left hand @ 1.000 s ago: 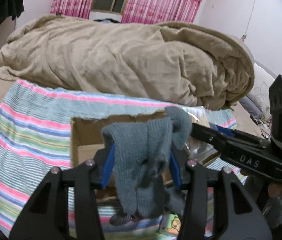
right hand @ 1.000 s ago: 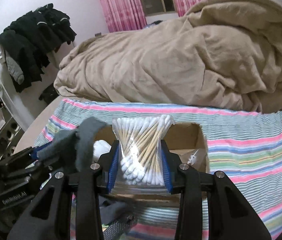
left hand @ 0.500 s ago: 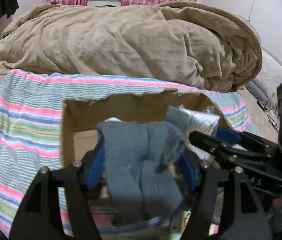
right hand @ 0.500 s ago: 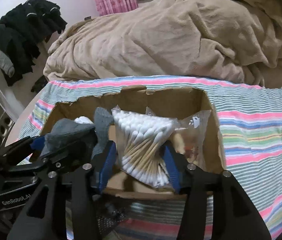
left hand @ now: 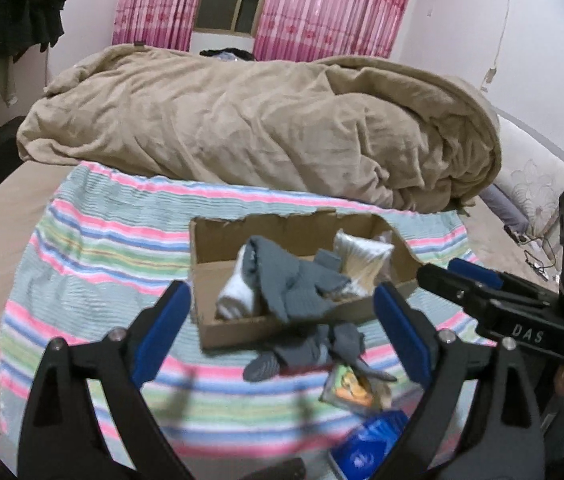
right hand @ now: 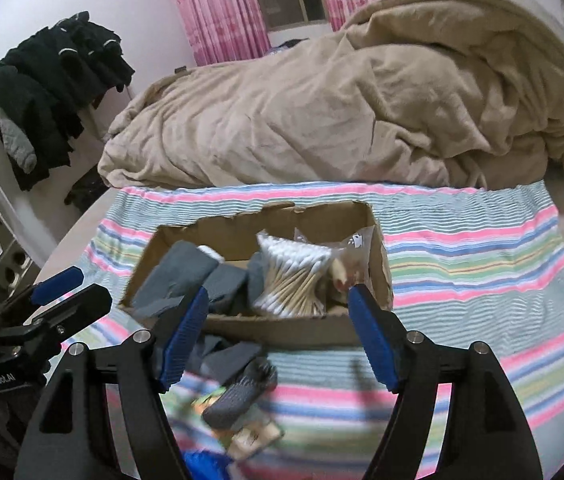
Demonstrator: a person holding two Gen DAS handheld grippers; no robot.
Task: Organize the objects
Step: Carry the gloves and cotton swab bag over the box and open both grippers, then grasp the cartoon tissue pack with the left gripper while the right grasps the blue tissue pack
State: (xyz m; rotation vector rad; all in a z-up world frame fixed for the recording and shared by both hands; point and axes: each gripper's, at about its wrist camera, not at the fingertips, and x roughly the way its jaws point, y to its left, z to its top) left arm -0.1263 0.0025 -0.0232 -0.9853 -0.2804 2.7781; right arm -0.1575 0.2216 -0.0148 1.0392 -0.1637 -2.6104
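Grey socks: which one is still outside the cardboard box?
The grey sock lying on the striped cloth in front of the cardboard box; the other grey sock is draped inside it.

Matte black plastic on both tongs, left tongs (left hand: pixel 282 316) and right tongs (right hand: pixel 277 332) alike. Two wedge-shaped arms each, with triangular cut-outs near the base. Silver round screws on each arm, two a side. Ribbed blue pads (right hand: pixel 374 340) lining the inner faces of the fingers. White lettering "DAS" on the side of the right body, "GenRobot.AI" on the side of the left. Boxy black housing above the right body, with a thin black cable loop on top.
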